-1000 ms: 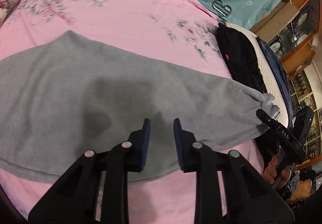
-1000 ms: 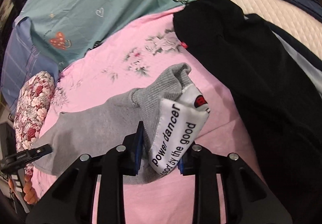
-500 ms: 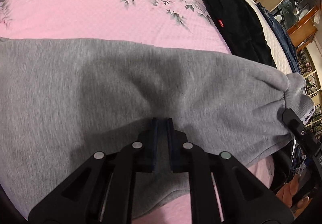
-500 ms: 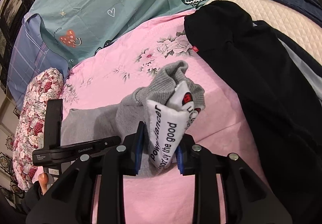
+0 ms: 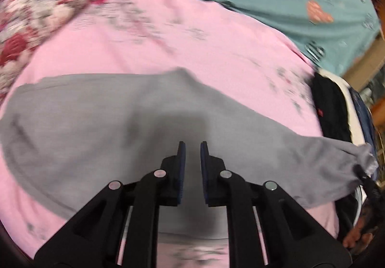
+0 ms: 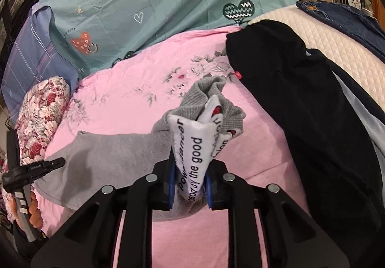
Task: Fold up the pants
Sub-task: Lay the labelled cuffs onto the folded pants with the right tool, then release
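Right gripper (image 6: 189,181): jaws closing, pinching the ribbed cuff and white label (image 6: 192,147) of the grey pants (image 5: 120,128). Left gripper (image 5: 191,154): narrow gap between the pads, nothing in it, poised above the pants, which lie flat across the pink bedspread (image 5: 192,39). The left view is motion-blurred. Only the right view shows the black garment (image 6: 300,99) sharply, with the teal sheet (image 6: 168,3) beyond.

The grey pants (image 6: 115,154) are soft matt fleece, ribbed at the cuff (image 6: 207,97), with a smooth white printed label (image 6: 190,147); the pink bedsheet (image 6: 134,104) is matt quilted cloth; the right hand-held gripper (image 6: 189,186) is matt black plastic with shiny metal pins (image 6: 151,177); the white mattress cover (image 6: 336,44) looks quilted.
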Demonstrator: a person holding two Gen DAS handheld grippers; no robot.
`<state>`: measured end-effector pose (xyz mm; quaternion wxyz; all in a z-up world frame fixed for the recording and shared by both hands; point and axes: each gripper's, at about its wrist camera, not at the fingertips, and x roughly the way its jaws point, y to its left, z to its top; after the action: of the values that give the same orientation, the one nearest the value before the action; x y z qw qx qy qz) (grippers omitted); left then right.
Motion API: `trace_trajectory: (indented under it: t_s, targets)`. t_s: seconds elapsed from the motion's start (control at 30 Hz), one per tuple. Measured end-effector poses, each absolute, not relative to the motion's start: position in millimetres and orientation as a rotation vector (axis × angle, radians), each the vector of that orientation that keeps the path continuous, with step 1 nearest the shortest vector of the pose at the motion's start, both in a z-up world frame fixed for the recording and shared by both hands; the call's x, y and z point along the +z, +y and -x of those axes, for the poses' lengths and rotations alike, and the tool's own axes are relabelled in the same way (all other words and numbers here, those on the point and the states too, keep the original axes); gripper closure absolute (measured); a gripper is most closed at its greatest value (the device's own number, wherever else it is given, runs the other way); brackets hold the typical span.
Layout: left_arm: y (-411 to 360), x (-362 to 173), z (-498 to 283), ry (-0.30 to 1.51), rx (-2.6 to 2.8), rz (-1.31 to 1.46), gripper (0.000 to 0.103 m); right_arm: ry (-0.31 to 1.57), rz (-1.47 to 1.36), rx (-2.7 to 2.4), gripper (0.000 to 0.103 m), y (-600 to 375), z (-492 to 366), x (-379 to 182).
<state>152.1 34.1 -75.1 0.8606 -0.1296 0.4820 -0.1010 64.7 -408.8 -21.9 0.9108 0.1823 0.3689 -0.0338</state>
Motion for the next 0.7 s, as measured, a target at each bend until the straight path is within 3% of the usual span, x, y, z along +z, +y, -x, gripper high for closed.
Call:
trace_trajectory:
  t_s: [0.17,0.23,0.37,0.57,0.7]
  targets:
    - [104,-101,-157,1.056,-0.134,0.327,0.09,0.735,-0.307,-0.009,0.084,-376,-79,8]
    - [118,-113,-162,1.064,-0.136,0.351,0.08,0.732,-0.258,0.027,0.084,-350,-90,18]
    - [131,-131,-164,1.042,-0.194,0.412,0.079,0.742,-0.16,0.107,0.085,-294,-115,27]
    - [125,-131,-156,0.997,-0.224,0.345,0.079,0.851,-0.049,0.203,0.087,-206,-163,-5]
    - [141,-137,-159,1.006,-0.276,0.474,0.079,0.935,-0.003,0.243,0.088,-155,-186,-28]
